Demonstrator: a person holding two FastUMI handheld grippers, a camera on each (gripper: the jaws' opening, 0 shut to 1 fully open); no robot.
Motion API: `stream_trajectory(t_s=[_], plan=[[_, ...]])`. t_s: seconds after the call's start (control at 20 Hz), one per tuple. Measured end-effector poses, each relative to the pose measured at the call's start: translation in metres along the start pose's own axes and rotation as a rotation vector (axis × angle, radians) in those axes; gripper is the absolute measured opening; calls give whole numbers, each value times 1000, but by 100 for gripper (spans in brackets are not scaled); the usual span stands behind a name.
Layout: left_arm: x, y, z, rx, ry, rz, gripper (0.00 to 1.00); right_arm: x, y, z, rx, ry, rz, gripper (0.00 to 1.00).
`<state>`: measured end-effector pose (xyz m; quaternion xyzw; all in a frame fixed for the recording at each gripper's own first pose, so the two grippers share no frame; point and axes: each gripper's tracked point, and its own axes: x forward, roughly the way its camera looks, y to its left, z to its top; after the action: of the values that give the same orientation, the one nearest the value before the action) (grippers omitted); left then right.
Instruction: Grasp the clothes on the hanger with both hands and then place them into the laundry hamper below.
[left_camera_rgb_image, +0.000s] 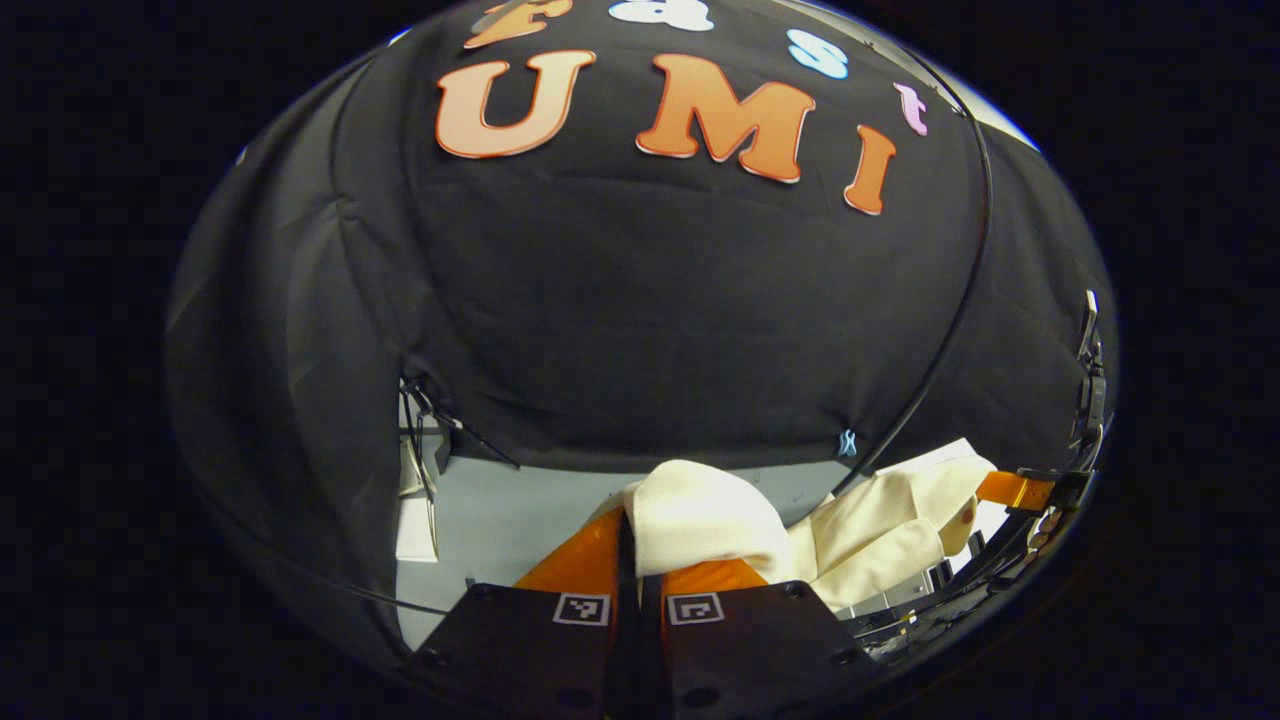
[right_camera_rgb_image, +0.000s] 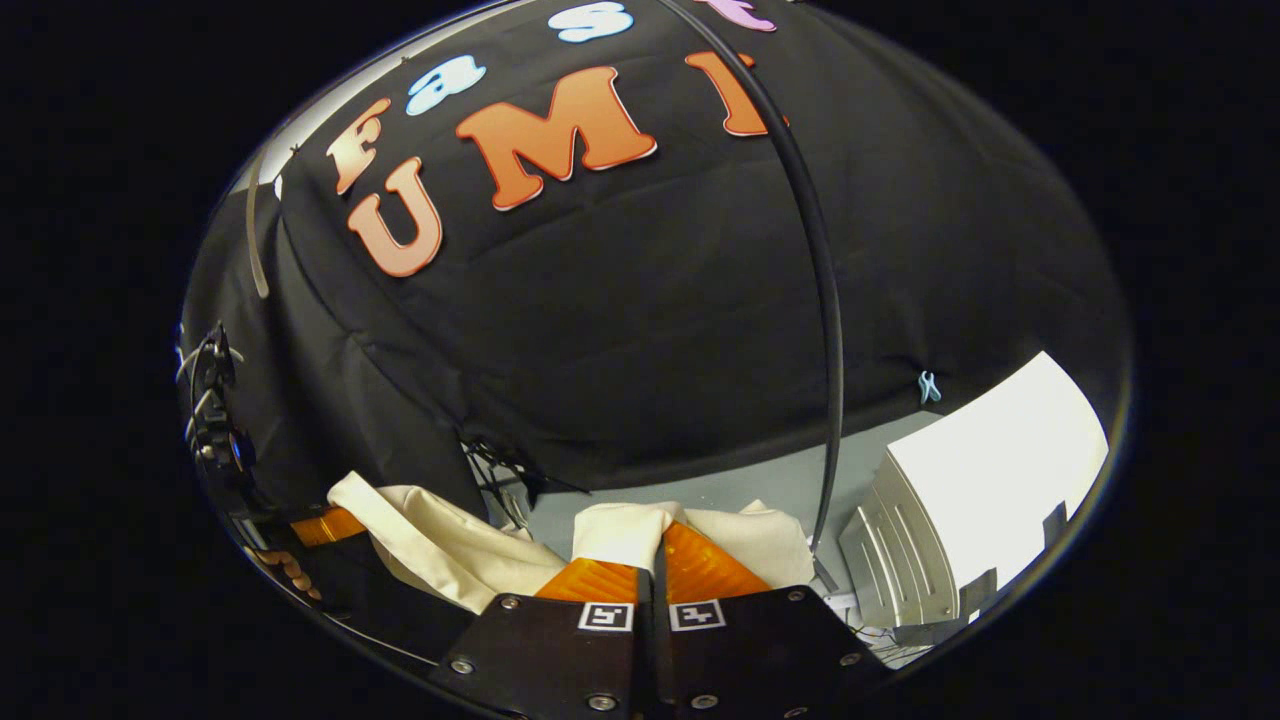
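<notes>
At the bottom of the left gripper view, the left gripper (left_camera_rgb_image: 632, 545) had its 2 orange fingers pinched together on the cream garment (left_camera_rgb_image: 700, 520), which stretched rightward toward the right gripper (left_camera_rgb_image: 1015, 490) at the frame's right edge. In the right gripper view, the right gripper (right_camera_rgb_image: 655, 555) likewise clamped the cloth; a black rod (right_camera_rgb_image: 825, 300) curved overhead, and a white box (right_camera_rgb_image: 985, 470) sat lower right.
</notes>
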<state>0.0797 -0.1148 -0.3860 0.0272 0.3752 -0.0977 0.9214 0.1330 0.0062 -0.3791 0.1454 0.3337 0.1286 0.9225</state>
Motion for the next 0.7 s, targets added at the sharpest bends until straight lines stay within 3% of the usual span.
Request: stream_trajectory(t_s=[0.35,0.7], plan=[[27,-40,-53,28,143,-33,7,20,-17,-69,0,120,-66,0],[49,-64,-103,48,296,-33,7,28,-31,-105,9,194,-133,0]])
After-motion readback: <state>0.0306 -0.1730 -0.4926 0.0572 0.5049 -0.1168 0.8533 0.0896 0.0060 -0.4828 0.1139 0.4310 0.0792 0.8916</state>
